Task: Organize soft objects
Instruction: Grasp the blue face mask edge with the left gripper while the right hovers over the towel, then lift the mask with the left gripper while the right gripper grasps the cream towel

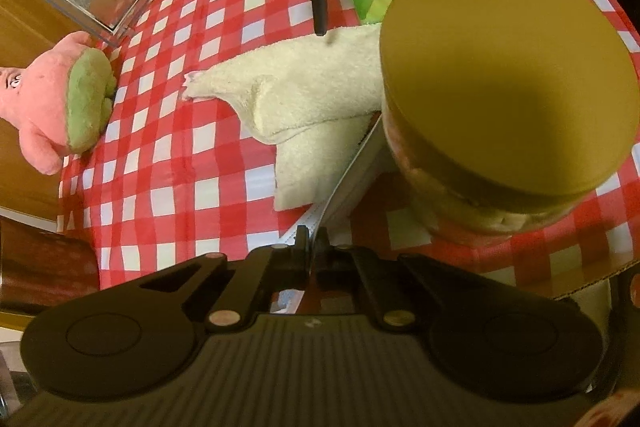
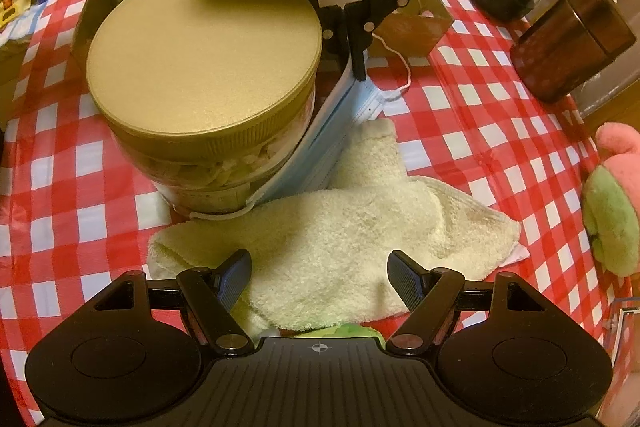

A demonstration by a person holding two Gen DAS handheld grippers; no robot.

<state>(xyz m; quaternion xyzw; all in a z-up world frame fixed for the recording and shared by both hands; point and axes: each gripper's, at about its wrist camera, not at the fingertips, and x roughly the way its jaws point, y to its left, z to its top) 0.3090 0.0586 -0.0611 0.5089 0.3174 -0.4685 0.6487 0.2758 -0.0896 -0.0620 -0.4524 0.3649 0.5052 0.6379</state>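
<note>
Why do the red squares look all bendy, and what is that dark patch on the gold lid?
In both wrist views the fisheye lens curves the checked tablecloth toward the edges. In the left wrist view a soft shadow darkens the gold lid and the close jar looks blurry. In the right wrist view the left gripper shades the lid's top, while the cream towel looks sharp under warm yellowish light.

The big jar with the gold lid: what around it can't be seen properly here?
- Clear jar with gold lid: its pale contents are blurred behind the plastic wall in the right wrist view.
- Light blue face mask: its far part hides behind the jar; the left gripper is shut on its edge.
- Pink and green plush toy: cut off by the edge.
- Cream terry towel: its near edge hides under the open right gripper.
</note>
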